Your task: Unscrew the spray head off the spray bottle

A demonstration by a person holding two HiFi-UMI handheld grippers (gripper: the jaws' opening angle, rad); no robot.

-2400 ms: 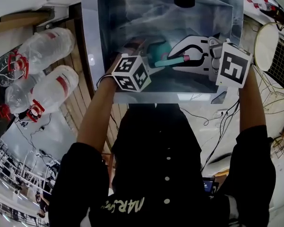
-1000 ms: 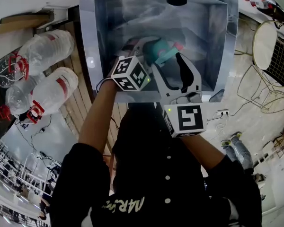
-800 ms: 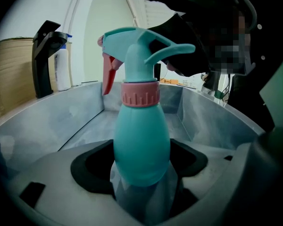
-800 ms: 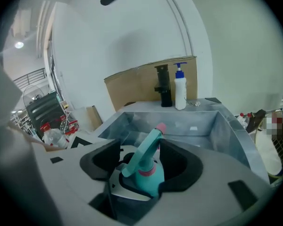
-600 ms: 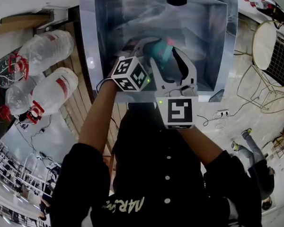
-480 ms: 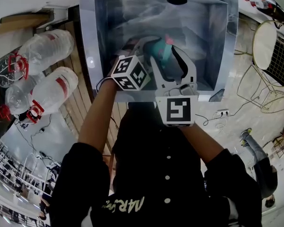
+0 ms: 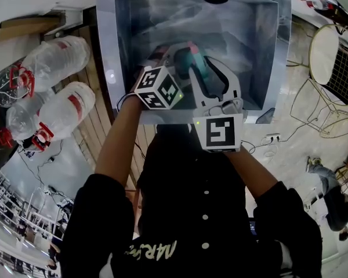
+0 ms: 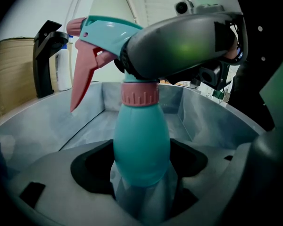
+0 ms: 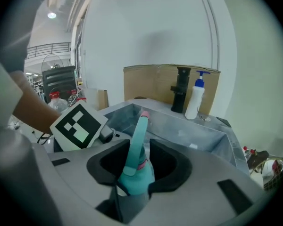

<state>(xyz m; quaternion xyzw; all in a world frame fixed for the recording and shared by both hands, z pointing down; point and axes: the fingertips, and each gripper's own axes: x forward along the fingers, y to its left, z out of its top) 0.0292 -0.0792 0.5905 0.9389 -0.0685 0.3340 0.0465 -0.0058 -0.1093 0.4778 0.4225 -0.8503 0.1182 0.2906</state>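
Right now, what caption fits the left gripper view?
Left gripper holds teal spray bottle over grey tub; right gripper, jaws just closing, grips the spray head.

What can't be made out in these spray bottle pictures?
- Spray bottle base: left gripper view, buried between the left gripper jaws.
- Spray head rear: same view, covered by the right gripper, whose jaws have just been closing on the head.
- Pump bottle label: right gripper view, too small.

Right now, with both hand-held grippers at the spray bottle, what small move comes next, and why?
Probably roll the right hand-held gripper to turn the head: its jaws have just been closing on it, and the left hand-held gripper clamps the bottle.
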